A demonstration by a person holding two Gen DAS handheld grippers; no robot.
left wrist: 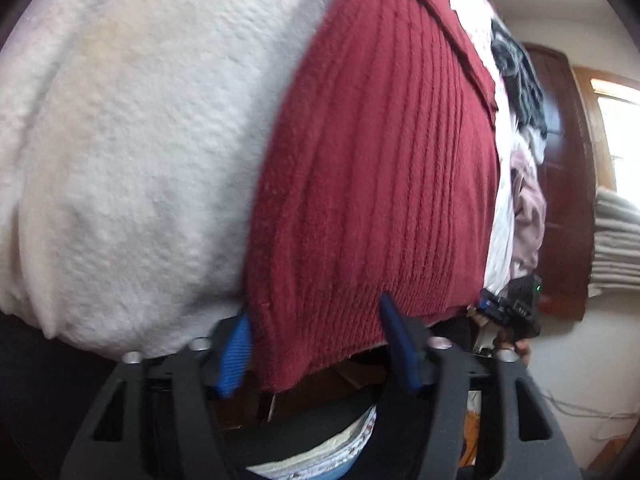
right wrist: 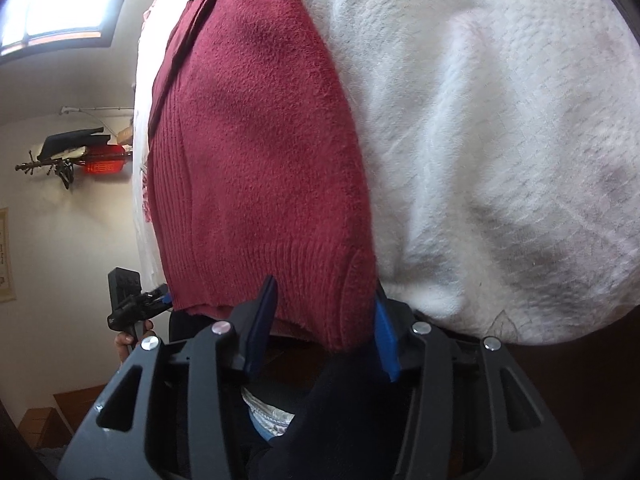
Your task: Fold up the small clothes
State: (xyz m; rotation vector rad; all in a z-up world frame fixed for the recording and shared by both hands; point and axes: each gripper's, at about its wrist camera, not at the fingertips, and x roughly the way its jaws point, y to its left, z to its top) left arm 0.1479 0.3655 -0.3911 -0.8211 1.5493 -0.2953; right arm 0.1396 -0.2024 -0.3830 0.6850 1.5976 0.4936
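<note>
Red knitted garment [left wrist: 376,184] lies flat on a white fleecy blanket [left wrist: 132,160], running from the lower centre to the top of both wrist views. Its near hem overhangs the blanket edge at the bottom of each frame.

Left gripper [left wrist: 316,344]: fingers apart, straddling one hem corner, cloth between the blue pads [left wrist: 234,360] but not pinched. Right gripper [right wrist: 324,332]: likewise spread, the other hem corner hanging between its pads [right wrist: 262,324], not clamped.

Handling, by judgement: a light, soft, ribbed knit, limp with no stiffness; it will sag and stretch if lifted by one point. The fuzzy surface should grip the pads well. Best hold is the thicker ribbed hem at both corners together, so the fold travels evenly.

Surface: the blanket is thick, yielding and wrinkled, possibly a bed; what lies under it cannot be told. It may drag on the knit.

Room: other clothes [left wrist: 520,92] heaped at upper right of the left view, dark wooden door [left wrist: 564,184] behind; bright window [right wrist: 60,0] at upper left of the right view.
</note>
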